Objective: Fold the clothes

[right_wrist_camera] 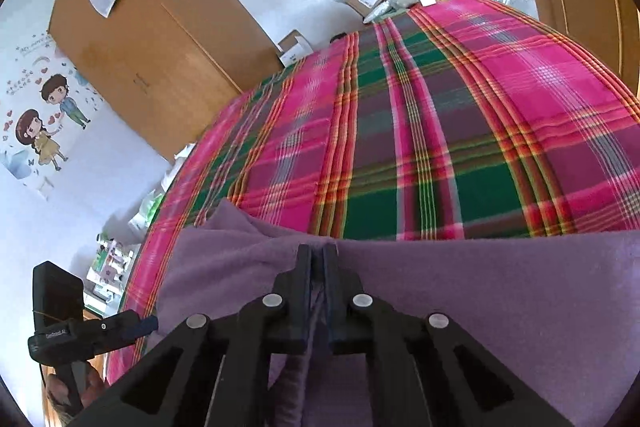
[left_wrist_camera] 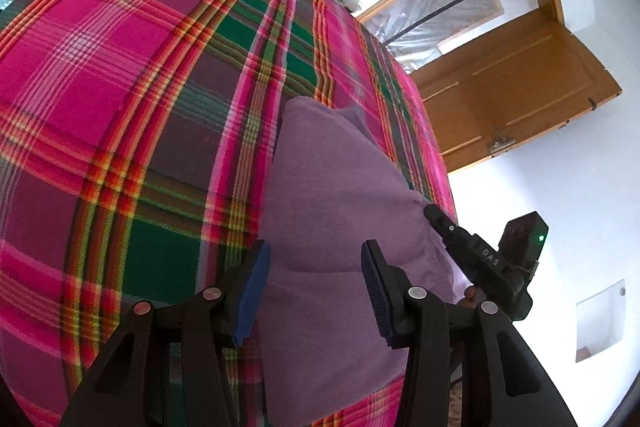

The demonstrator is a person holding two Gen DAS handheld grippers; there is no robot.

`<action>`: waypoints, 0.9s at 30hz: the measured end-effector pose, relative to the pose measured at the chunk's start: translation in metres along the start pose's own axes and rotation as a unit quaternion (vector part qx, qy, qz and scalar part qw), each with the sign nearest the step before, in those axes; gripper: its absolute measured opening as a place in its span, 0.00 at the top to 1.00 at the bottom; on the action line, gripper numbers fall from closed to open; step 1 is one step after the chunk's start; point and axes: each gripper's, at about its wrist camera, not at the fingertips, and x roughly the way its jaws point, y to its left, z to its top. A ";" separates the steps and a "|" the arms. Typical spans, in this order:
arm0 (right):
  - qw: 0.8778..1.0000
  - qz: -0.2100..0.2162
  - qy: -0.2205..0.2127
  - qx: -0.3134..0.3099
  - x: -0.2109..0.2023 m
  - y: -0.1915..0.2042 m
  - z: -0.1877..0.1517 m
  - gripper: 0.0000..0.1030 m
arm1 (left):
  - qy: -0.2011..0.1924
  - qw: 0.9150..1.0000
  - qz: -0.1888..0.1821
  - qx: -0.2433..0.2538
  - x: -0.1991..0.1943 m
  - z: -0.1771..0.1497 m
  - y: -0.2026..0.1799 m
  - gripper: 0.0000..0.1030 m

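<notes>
Purple garment (right_wrist_camera: 460,291) lies bunched on the plaid bedspread (right_wrist_camera: 440,131), and the right gripper (right_wrist_camera: 319,255) has its two fingers pinched together on a fold of it, cloth running back between them. The left gripper (left_wrist_camera: 316,259) hangs over the same cloth with its fingers spread apart, pressing on nothing; the fabric stretches ahead between them. Beyond the fingertips stands a wooden wardrobe (right_wrist_camera: 152,47), and a wooden door (left_wrist_camera: 516,83).

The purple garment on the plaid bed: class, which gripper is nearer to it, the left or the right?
Right. The right gripper is shut on a pinch of the purple garment; the left gripper is open, with the cloth below it and its pads not pressing it.
</notes>
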 end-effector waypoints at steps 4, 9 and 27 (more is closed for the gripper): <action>0.998 -0.031 -0.027 -0.039 -0.021 0.014 -0.004 0.89 | 0.011 1.000 -0.002 -0.010 -0.006 -0.010 0.009 0.53; 0.988 -0.035 -0.067 -0.133 -0.049 0.056 -0.025 0.75 | 0.028 0.999 -0.013 -0.011 -0.011 -0.024 0.012 0.53; 0.909 -0.003 0.044 -0.415 -0.021 0.139 -0.140 0.65 | 0.063 0.996 -0.058 -0.019 -0.014 -0.055 0.018 0.53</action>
